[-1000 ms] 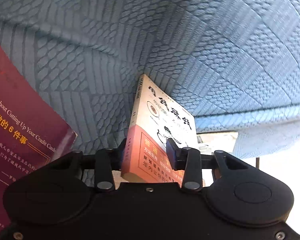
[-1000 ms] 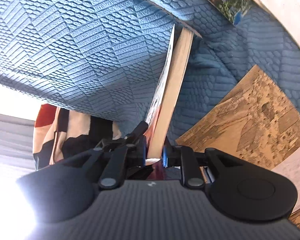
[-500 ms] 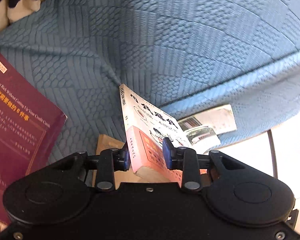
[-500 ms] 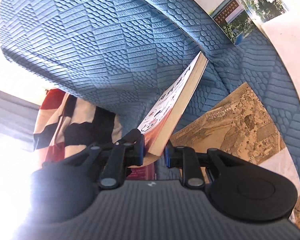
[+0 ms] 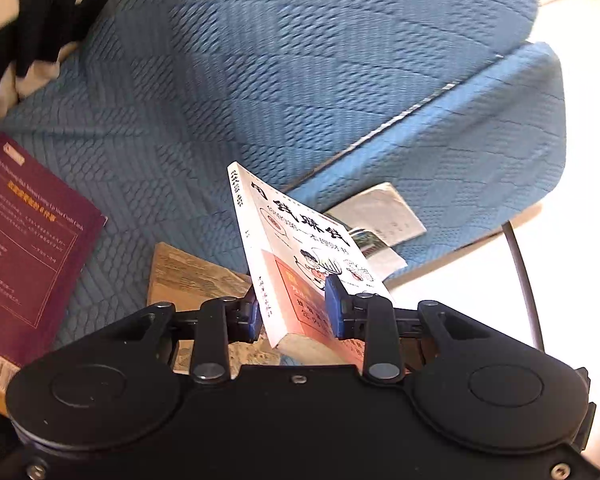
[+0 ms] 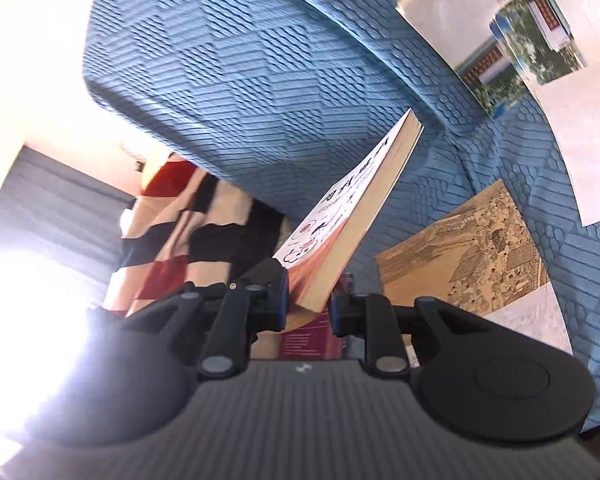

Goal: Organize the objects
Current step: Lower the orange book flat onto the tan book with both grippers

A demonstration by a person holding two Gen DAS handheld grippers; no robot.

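Lifted higher since the earlier frame, the paperback (image 5: 300, 256) hangs tilted above the blue sofa (image 5: 260, 80), long axis pointing away, clamped by left gripper (image 5: 294, 316) and right gripper (image 6: 308, 304); open cushion beyond.

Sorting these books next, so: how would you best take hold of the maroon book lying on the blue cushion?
Grip the maroon book at its free corner edge near the tan picture book, coming in low from that side: it lies flat on the cushion, so only its thin edge offers purchase.
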